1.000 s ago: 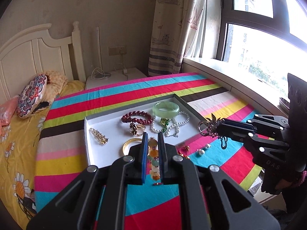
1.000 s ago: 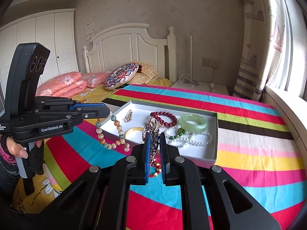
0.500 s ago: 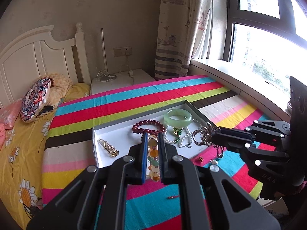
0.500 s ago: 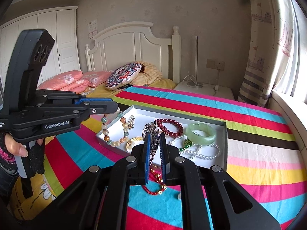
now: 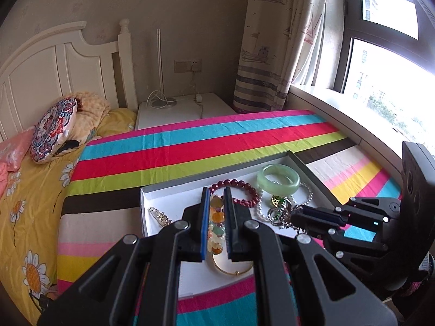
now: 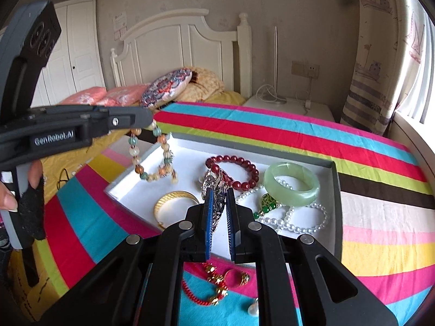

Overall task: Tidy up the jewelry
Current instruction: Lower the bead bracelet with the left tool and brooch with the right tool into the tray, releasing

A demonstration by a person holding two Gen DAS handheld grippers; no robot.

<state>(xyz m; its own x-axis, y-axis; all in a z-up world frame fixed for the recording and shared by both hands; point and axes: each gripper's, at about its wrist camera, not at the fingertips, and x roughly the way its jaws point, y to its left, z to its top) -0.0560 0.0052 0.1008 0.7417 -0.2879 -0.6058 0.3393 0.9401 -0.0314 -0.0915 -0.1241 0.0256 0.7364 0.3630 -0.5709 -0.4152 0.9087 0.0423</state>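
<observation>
Placement step in hand. Left tongs (image 5: 216, 222) clamped on beaded bracelet (image 6: 152, 157), hanging over tray (image 6: 335, 190) on striped tabletop (image 6: 299, 138). Right tongs (image 6: 219, 217) pinch silver brooch (image 6: 214, 190) above tray. Next, likely: lower each, release onto bare white floor.

- We see the surface's cloth (image 6: 272, 133) striped in pink, cyan, red, lime, black, cream and yellow.
- The tray (image 6: 190, 160) is white inside with a grey rim.
- In it we see a pale green bangle (image 6: 291, 183), a dark red bead bracelet (image 6: 233, 171), white pearls (image 6: 299, 220) and a gold bangle (image 6: 174, 203).
- Our black tongs have blue pads (image 6: 208, 217).
- The hanging bead string (image 6: 148, 157) mixes amber, teal and cream.
- The bedsheet (image 5: 30, 203) is yellow with daisies.
</observation>
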